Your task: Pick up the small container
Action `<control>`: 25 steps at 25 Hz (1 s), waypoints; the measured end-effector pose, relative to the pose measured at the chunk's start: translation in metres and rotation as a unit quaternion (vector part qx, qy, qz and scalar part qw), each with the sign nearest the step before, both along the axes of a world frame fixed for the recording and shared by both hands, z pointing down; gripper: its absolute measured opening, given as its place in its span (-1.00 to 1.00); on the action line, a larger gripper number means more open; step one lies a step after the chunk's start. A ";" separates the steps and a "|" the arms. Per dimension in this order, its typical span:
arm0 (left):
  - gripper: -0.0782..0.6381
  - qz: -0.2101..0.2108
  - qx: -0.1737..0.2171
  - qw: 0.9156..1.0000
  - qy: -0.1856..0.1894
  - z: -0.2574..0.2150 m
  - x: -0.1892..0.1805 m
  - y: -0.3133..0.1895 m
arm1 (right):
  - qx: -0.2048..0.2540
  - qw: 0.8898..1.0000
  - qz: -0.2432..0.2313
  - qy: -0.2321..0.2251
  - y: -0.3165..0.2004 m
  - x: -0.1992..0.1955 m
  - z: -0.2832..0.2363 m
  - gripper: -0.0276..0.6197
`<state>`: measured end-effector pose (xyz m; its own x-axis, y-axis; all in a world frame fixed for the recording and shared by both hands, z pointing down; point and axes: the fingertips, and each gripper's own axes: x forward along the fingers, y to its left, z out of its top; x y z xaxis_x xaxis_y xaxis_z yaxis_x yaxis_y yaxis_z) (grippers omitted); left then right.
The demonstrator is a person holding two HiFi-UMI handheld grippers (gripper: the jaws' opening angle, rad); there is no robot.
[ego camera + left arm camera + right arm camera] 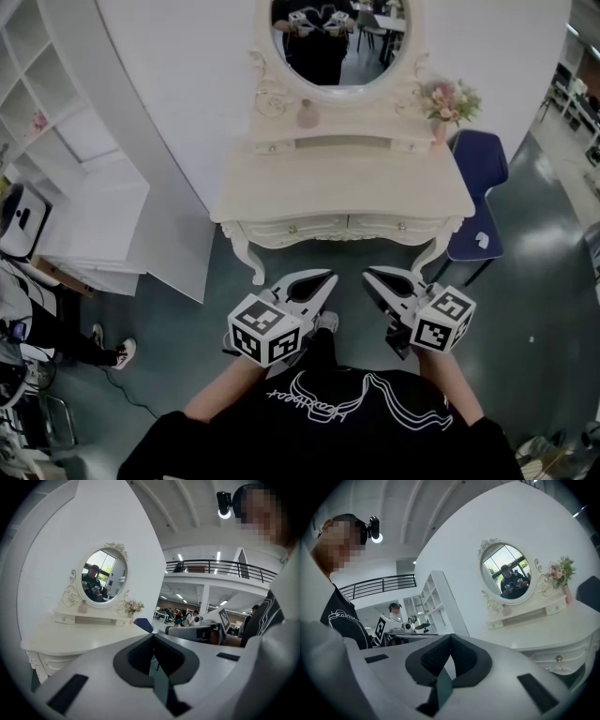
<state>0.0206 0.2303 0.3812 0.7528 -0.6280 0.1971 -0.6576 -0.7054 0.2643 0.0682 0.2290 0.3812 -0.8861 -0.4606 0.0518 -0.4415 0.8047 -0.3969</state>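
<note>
Head view: the left gripper point(328, 277) and right gripper point(368, 274) hang low in front of the cream dressing table point(347, 187), well apart from the small container point(307, 114), a pink piece on the raised shelf under the oval mirror point(336, 42); the reach, it seems, has not begun. Left gripper view: jaws pressed together on nothing, the container far ahead. Right gripper view: jaws likewise closed and empty, probably to open only near the shelf
</note>
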 end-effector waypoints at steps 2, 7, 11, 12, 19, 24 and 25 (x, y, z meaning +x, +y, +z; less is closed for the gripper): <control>-0.77 0.004 -0.004 1.000 0.002 0.001 -0.001 -0.023 | -0.007 1.000 0.005 -0.002 -0.024 0.000 0.002 -0.89; -0.77 0.005 -0.021 1.000 -0.002 0.007 -0.010 -0.103 | -0.021 1.000 0.010 -0.004 -0.099 -0.007 0.006 -0.89; -0.77 0.002 -0.034 0.999 0.005 0.011 -0.022 -0.173 | -0.035 0.999 0.015 -0.007 -0.168 -0.015 0.009 -0.90; -0.77 0.003 -0.035 0.999 0.006 0.011 -0.026 -0.189 | -0.037 0.999 0.015 -0.007 -0.185 -0.019 0.010 -0.89; -0.77 0.009 -0.029 1.000 0.007 0.007 -0.051 -0.292 | -0.047 0.999 0.014 0.000 -0.287 -0.041 0.009 -0.89; -0.77 0.011 -0.024 1.000 0.001 0.005 -0.062 -0.336 | -0.045 0.999 0.022 0.002 -0.326 -0.039 0.008 -0.90; -0.77 0.010 -0.025 1.000 0.002 0.005 -0.062 -0.343 | -0.046 0.999 0.023 0.002 -0.333 -0.038 0.010 -0.90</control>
